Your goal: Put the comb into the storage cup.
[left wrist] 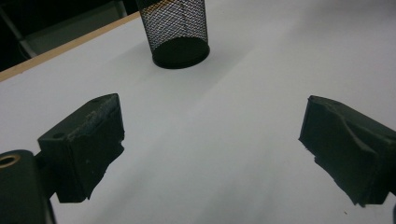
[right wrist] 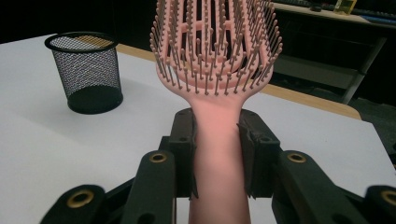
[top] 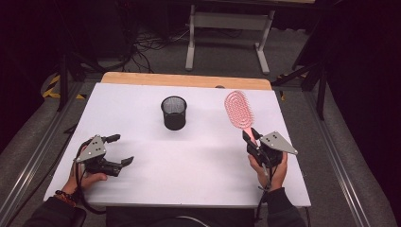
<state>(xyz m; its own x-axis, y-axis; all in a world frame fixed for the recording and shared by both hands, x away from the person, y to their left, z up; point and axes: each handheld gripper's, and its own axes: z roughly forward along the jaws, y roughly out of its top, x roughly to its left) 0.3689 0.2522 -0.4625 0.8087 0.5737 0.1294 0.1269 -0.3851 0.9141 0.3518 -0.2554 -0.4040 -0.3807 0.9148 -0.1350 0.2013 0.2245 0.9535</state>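
A pink hairbrush (top: pixel 239 110) (right wrist: pixel 217 56) is held up off the white table (top: pixel 189 161), bristled head pointing away from the person. My right gripper (top: pixel 251 140) (right wrist: pixel 218 135) is shut on its handle, a jaw on each side. A black mesh cup (top: pixel 174 112) (left wrist: pixel 175 29) (right wrist: pixel 88 70) stands upright at the table's middle back, left of the brush. My left gripper (top: pixel 120 150) (left wrist: pixel 210 140) hovers low over the table's left front, open wide, nothing between its jaws.
The white surface lies on a wooden tabletop (top: pixel 184 80) whose edge shows at the back. Beyond it stand a white frame (top: pixel 227 33) and cables on the floor. Metal rails (top: pixel 340 161) run along both sides.
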